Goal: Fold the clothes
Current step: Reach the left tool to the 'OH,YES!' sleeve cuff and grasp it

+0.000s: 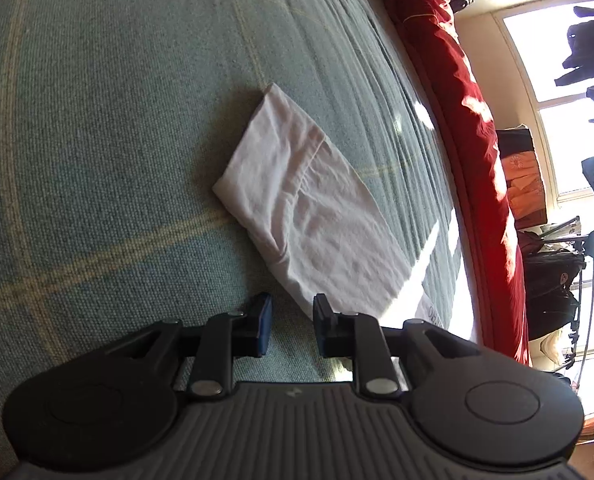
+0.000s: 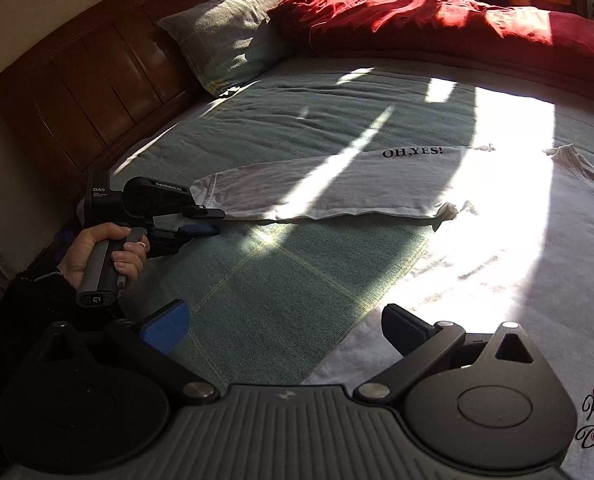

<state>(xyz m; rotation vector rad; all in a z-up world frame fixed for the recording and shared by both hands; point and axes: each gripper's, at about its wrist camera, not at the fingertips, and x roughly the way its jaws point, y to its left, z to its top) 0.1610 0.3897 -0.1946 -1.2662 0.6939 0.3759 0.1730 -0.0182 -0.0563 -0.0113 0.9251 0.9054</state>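
Observation:
A white T-shirt (image 2: 497, 240) lies flat on the green bedspread (image 2: 281, 292), with black "OH,YES!" print on its folded long sleeve (image 2: 329, 192). In the left wrist view the sleeve (image 1: 309, 204) stretches away from my left gripper (image 1: 293, 324), which is open and empty, its fingers just short of the cloth's near edge. The left gripper also shows in the right wrist view (image 2: 213, 220), beside the sleeve's cuff end. My right gripper (image 2: 285, 328) is wide open and empty, hovering over the shirt's lower edge and the bedspread.
A red duvet (image 2: 457, 20) is bunched along the far side of the bed. A green pillow (image 2: 233, 32) leans against the wooden headboard (image 2: 97, 64). Strong sunlight washes out the shirt's middle. Clothes and bags (image 1: 549, 288) stand by the window.

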